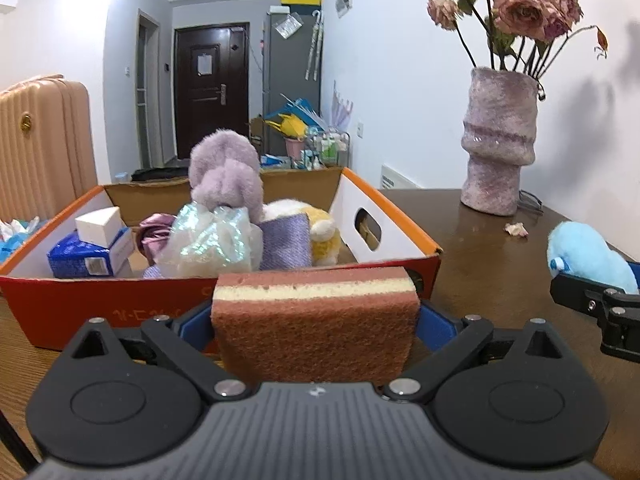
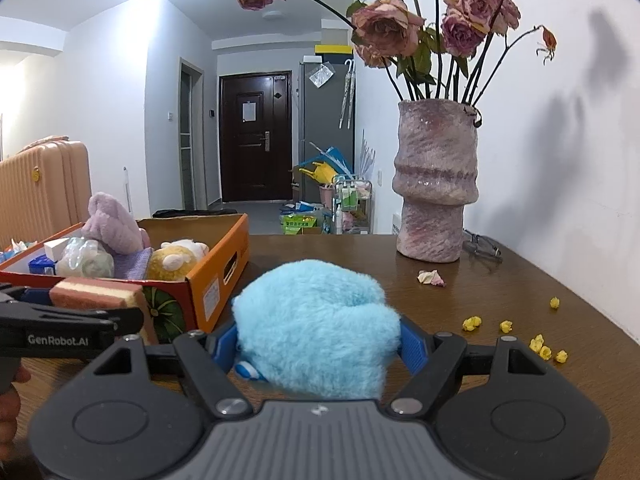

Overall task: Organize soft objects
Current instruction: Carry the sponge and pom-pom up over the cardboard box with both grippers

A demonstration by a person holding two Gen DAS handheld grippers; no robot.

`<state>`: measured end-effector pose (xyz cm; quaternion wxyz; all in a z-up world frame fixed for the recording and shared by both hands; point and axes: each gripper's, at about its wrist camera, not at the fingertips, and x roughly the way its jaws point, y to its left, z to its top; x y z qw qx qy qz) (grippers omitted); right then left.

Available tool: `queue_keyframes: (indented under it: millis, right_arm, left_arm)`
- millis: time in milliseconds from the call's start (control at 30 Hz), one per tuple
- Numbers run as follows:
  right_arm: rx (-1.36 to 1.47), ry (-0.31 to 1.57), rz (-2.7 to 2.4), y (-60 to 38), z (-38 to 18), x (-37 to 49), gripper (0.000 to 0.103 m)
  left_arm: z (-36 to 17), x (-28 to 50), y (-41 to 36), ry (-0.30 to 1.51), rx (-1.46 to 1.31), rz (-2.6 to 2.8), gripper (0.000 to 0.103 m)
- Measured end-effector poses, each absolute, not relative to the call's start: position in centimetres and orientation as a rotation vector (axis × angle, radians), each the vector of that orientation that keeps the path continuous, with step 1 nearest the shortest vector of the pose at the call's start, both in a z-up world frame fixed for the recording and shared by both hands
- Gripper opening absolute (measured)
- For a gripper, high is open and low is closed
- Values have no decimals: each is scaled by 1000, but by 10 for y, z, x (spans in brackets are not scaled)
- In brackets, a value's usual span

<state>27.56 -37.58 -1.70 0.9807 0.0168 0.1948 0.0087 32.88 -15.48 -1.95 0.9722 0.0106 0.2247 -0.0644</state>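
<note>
Surface: dark brown wooden table [image 2: 500,288], glossy, set against a white wall.
Room: pink ribbed suitcase [image 1: 40,140] at far left; dark door [image 1: 211,88] down the hallway; grey cabinet [image 1: 292,80] beside it.
Box: one orange cardboard box [image 1: 392,216], open-topped, on the table's left part.
Box contents: one purple plush [image 1: 226,172], one yellow-and-white plush [image 1: 320,232], one purple cloth [image 1: 286,242], one iridescent bag [image 1: 212,240], one blue pack [image 1: 76,260] with a white block [image 1: 99,226] on it.
Sponge: one, reddish-brown [image 1: 312,332] with a cream layer, just before the box's near wall.
Left gripper [image 1: 316,320]: blue pads clamped on the sponge's two sides.
Blue plush [image 2: 316,328]: one, fluffy, light blue, right of the box.
Right gripper [image 2: 320,346]: fingers moderately wide, pressed on the blue plush.
Vase: one mottled pink vase [image 2: 436,184] holding dried roses [image 2: 392,28], near the wall.
Debris: one fallen petal [image 2: 430,278]; about seven yellow bits [image 2: 540,344] at right.
</note>
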Motion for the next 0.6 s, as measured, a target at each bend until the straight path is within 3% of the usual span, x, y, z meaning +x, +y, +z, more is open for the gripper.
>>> queue_keyframes:
  millis: [600]
  right_arm:
    - [35, 283, 43, -331, -6, 259, 77]
  left_arm:
    - [10, 275, -110, 290, -31, -31, 100]
